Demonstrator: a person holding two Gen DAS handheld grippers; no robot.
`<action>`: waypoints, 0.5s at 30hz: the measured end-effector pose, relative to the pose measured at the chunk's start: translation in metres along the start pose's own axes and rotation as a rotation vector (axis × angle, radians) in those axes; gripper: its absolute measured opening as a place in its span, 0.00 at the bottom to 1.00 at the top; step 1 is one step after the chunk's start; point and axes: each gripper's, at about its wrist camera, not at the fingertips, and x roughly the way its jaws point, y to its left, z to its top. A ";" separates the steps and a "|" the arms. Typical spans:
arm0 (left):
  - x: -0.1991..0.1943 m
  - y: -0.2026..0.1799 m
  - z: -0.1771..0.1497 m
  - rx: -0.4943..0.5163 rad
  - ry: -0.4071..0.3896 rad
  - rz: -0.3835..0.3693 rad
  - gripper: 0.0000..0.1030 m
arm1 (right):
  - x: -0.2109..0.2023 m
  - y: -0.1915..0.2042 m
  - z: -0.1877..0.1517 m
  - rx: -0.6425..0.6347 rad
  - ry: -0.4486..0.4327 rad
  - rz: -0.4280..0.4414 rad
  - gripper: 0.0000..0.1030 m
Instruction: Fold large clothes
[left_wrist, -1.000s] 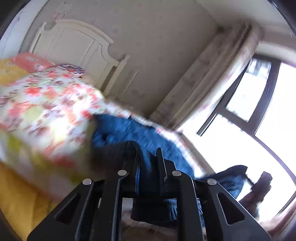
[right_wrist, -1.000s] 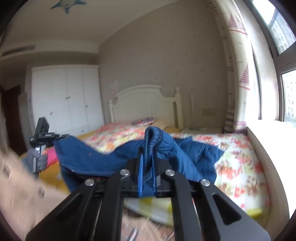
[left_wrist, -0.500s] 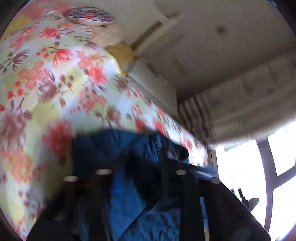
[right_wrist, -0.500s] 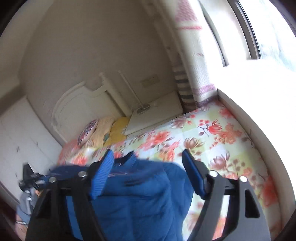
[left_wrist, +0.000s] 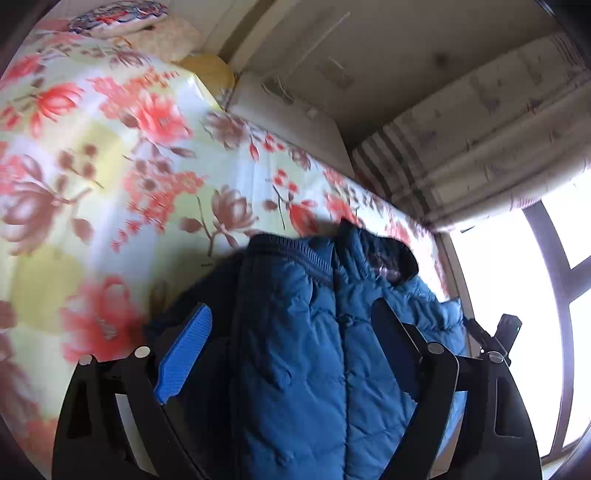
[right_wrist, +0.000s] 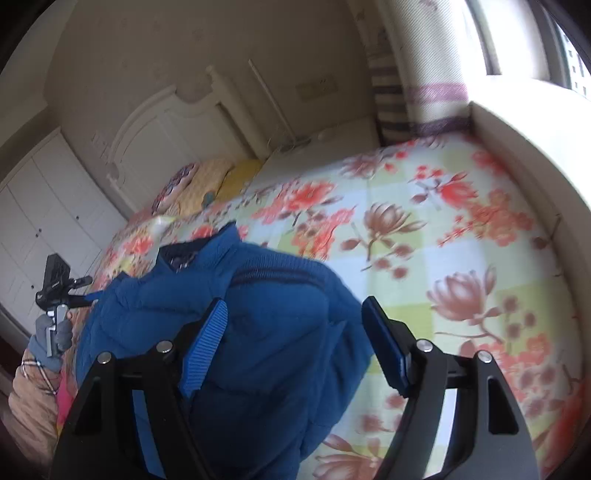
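A blue quilted puffer jacket (left_wrist: 314, 350) lies on the floral bedspread (left_wrist: 110, 166), folded on itself with the collar and ribbed hem on top. My left gripper (left_wrist: 291, 317) is open above it, jaws wide apart and empty. In the right wrist view the same jacket (right_wrist: 258, 332) lies under my right gripper (right_wrist: 295, 314), which is also open and empty. The left gripper (right_wrist: 55, 291) in a gloved hand shows at that view's far left edge.
The bed's white headboard (right_wrist: 177, 122) and pillows (right_wrist: 192, 184) stand at the far end. A white nightstand (right_wrist: 325, 144), a curtain (right_wrist: 424, 74) and a window ledge (right_wrist: 535, 147) border the bed's right side. A white wardrobe (right_wrist: 44, 206) stands at the left.
Both grippers held the jacket up a second ago. They swung it down onto the bed and opened, letting it go; it now lies folded on the bedspread.
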 end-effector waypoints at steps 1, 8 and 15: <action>0.006 0.001 0.000 -0.003 0.013 -0.009 0.77 | 0.001 0.004 -0.002 -0.010 0.014 0.004 0.72; 0.044 0.010 -0.002 0.009 0.083 0.027 0.77 | 0.021 0.014 -0.011 -0.043 0.090 0.027 0.72; 0.041 -0.021 -0.007 0.172 0.014 0.091 0.34 | 0.015 0.025 -0.013 -0.105 0.034 0.006 0.30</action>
